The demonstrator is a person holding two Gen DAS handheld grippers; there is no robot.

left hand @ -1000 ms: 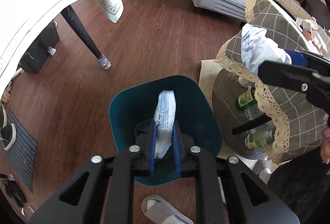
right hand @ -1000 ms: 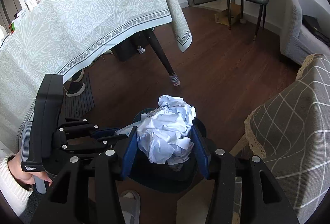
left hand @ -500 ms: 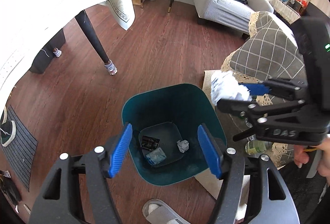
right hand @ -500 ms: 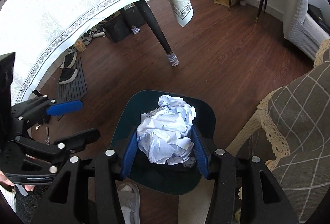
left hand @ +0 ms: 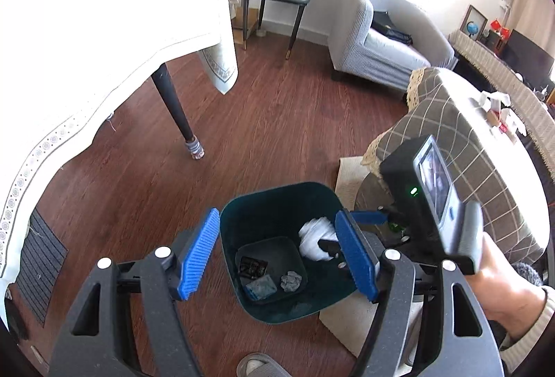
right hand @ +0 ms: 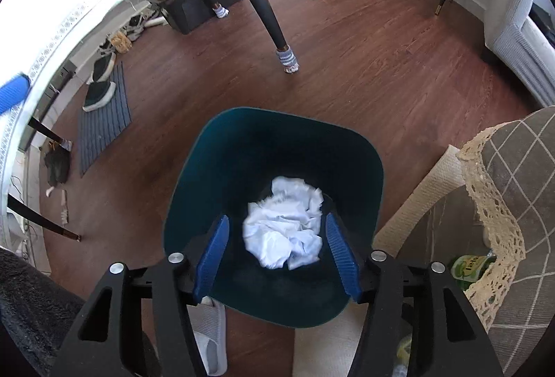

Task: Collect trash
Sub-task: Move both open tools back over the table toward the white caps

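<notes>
Below, in the left wrist view, the left gripper [left hand: 277, 257] is held with its jaws spread wide and nothing between them, above the teal bin [left hand: 277, 200] on the wooden floor [left hand: 277, 120]. Three small scraps are seen on the bin's bottom: a dark wrapper [left hand: 252, 265], a bluish packet [left hand: 261, 286] and a grey crumpled bit [left hand: 290, 280]. A white paper wad [left hand: 314, 236] is seen just inside the bin's right side, by the right gripper [left hand: 350, 231], which reaches in from the right.

From the right wrist view, the right gripper [right hand: 277, 259] is likewise shown parted, its pads clear of the crumpled white paper wad [right hand: 282, 227], which appears released over or into the bin [right hand: 222, 148]; whether it has settled cannot be told. Green bottles [right hand: 468, 267] are glimpsed under the lace-edged cloth [right hand: 496, 203]. Several pieces are judged collected; whether more trash is left cannot be told
</notes>
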